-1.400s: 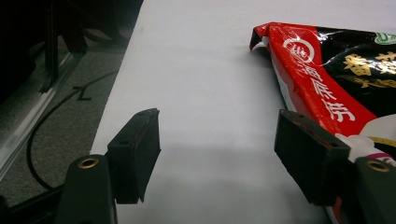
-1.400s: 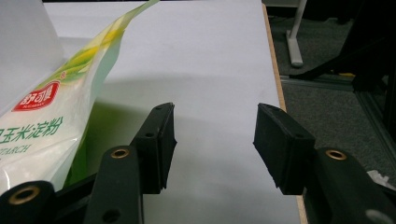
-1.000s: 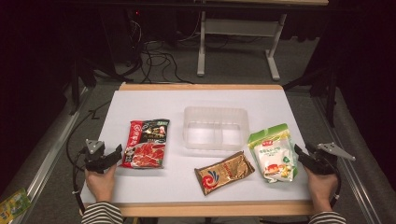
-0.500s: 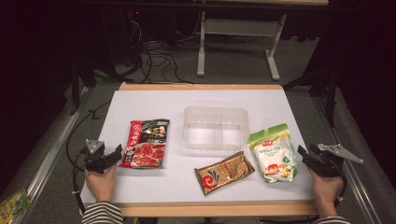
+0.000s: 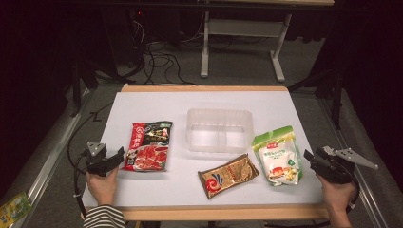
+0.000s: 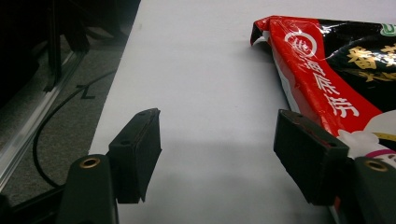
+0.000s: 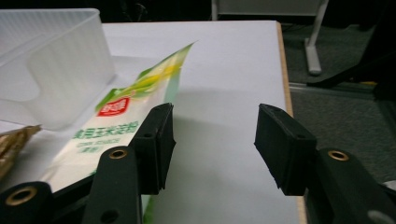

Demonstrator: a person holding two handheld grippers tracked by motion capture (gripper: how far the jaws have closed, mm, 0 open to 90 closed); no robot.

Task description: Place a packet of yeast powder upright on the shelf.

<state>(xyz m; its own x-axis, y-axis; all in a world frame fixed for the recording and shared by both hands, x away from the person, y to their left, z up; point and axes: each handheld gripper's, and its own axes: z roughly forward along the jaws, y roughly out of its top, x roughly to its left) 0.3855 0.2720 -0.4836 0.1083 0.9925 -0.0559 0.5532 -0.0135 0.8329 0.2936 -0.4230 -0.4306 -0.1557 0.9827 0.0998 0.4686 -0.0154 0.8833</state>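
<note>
A clear plastic container (image 5: pixel 219 130) with two compartments sits mid-table. Left of it lies a red and black food packet (image 5: pixel 148 146); its red edge (image 6: pixel 327 88) runs beside my left gripper's right jaw. A gold-brown packet (image 5: pixel 228 175) lies in front of the container. A green and white pouch (image 5: pixel 276 155) lies to the right. My left gripper (image 5: pixel 116 155) rests on the table just left of the red packet, open and empty (image 6: pixel 219 154). At the table's right edge my right gripper (image 5: pixel 311 158) stands open (image 7: pixel 212 147), the green pouch (image 7: pixel 119 121) just beyond its left jaw.
The white table top (image 5: pixel 157 104) has a wooden rim. Cables (image 5: pixel 157 50) and a white table leg frame (image 5: pixel 242 42) lie on the floor behind. A black cable (image 5: pixel 76 142) trails off the left side. A yellow-green wrapper (image 5: pixel 12 209) lies on the floor at bottom left.
My right gripper has drawn back to the right, away from the green pouch toward the table's edge. The left gripper and the packets have stayed put.
</note>
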